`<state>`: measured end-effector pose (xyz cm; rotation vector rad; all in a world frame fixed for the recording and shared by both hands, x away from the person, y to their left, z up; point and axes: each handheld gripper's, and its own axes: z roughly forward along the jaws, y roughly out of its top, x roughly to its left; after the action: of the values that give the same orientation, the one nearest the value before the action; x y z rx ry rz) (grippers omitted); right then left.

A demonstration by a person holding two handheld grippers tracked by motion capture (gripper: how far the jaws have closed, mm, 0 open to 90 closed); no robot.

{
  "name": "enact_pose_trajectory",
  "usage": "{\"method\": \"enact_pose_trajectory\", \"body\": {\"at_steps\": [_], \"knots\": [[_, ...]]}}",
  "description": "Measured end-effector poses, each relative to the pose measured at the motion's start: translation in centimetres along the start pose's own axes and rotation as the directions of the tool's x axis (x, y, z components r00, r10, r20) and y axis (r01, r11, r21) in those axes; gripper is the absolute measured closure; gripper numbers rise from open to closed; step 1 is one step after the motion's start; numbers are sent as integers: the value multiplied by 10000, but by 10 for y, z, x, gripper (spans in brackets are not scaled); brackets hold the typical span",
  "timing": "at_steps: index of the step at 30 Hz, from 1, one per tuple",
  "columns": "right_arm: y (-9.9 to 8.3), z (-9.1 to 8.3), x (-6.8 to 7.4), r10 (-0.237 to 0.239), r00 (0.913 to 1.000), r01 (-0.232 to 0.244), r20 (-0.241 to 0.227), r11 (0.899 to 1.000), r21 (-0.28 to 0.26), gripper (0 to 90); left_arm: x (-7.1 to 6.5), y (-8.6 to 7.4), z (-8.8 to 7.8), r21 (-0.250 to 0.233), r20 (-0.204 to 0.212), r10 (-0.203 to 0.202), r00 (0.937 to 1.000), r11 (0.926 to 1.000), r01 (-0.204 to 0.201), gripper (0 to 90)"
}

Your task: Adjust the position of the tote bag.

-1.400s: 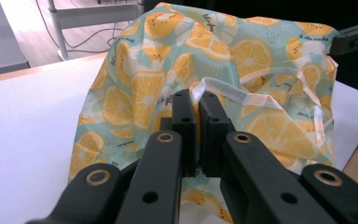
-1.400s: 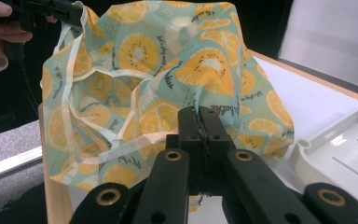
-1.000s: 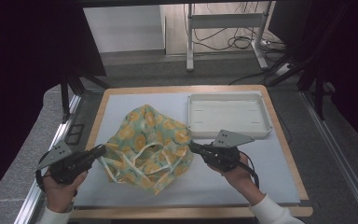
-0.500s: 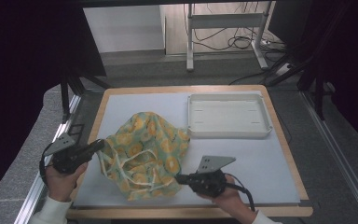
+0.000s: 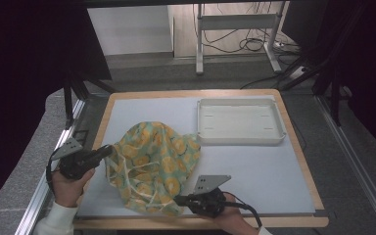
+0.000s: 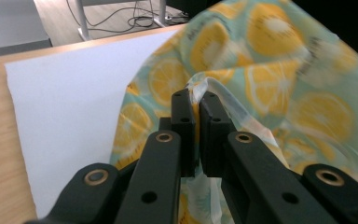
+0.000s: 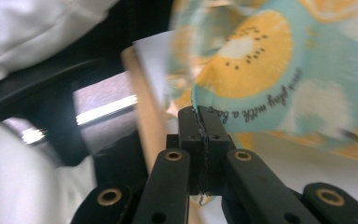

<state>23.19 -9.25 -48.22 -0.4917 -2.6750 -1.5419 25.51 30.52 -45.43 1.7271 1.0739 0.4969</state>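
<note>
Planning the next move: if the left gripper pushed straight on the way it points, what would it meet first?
The left gripper points right, shut on the fruit-print cloth; it would likely just push further into the cloth.

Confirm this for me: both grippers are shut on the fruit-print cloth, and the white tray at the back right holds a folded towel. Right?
Not quite. The white tray is empty, as the high view shows. The rest holds: the left gripper and right gripper are both shut on the fruit-print cloth.
</note>
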Motion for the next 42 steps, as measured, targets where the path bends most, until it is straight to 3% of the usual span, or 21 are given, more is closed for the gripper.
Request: {"method": "enact_pose_trajectory", "body": {"at_steps": [6, 12, 15, 18, 21, 27, 32, 42], "knots": [[-6, -12, -26, 596, 9951, -583, 787, 9981, -185, 883, -7, -10, -7, 50, 215, 8, 9998, 10000, -9, 841], [-10, -16, -33, 637, 9918, -623, 1107, 9979, -162, 879, -14, -15, -11, 91, 315, 178, 9993, 9998, -181, 830], [-11, -17, -33, 630, 9916, -613, 1126, 9979, -188, 871, -13, -16, -12, 80, 292, 147, 9995, 9999, -149, 823], [-10, -19, -32, 537, 9922, -517, 1123, 9984, -207, 793, -14, -19, -15, 39, 298, 88, 9995, 10000, -89, 796], [-9, -22, -31, 486, 9916, -448, 1195, 9984, -346, 736, -15, -21, -18, 52, 289, 144, 9995, 9999, -146, 719], [-6, -31, -29, 336, 9834, -215, 1783, 9973, -695, 575, -22, -22, -25, -67, 69, 297, 9995, 9995, -297, 566], [-3, -41, -29, 465, 9782, -246, 2022, 9937, -1091, 544, -31, -21, -32, 58, 129, 404, 9991, 9992, -405, 526], [6, -47, -20, 149, 9835, 96, 1801, 9908, -1346, 534, -53, -17, -40, 354, 414, 725, 9965, 9966, -740, 501]]}}
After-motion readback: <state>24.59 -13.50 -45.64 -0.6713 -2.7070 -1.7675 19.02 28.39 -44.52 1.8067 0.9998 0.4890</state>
